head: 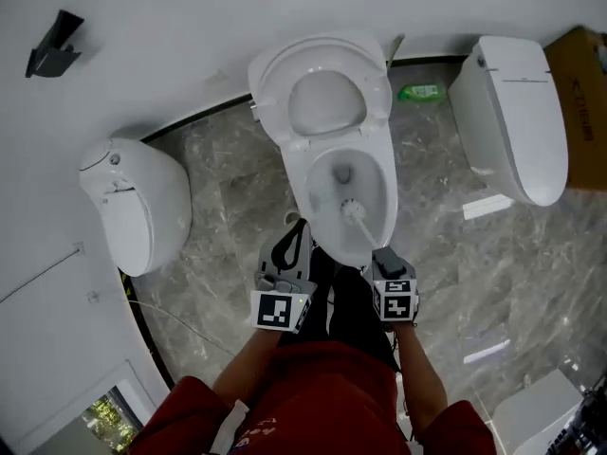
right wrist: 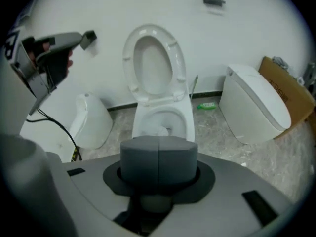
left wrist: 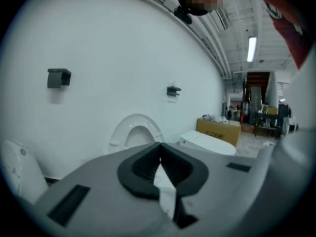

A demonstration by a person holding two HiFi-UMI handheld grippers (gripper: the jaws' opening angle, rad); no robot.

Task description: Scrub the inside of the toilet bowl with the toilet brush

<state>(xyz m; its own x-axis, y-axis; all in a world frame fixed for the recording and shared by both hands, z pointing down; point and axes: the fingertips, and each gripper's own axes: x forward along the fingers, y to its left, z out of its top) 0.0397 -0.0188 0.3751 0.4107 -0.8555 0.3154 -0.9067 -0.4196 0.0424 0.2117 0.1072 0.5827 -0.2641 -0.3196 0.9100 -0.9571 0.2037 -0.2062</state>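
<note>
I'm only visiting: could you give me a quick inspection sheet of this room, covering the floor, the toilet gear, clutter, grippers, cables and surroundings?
Surface: grey marble floor.
Job's things: toilet with its seat up; brush with its head inside the bowl.
Clutter: green bottle by the wall; white strips on the floor.
Grippers: left gripper shut, empty; right gripper shut on the brush handle.
Cables: thin cable hanging below the left gripper.
Surroundings: left toilet, right toilet, box, wall bracket.
</note>
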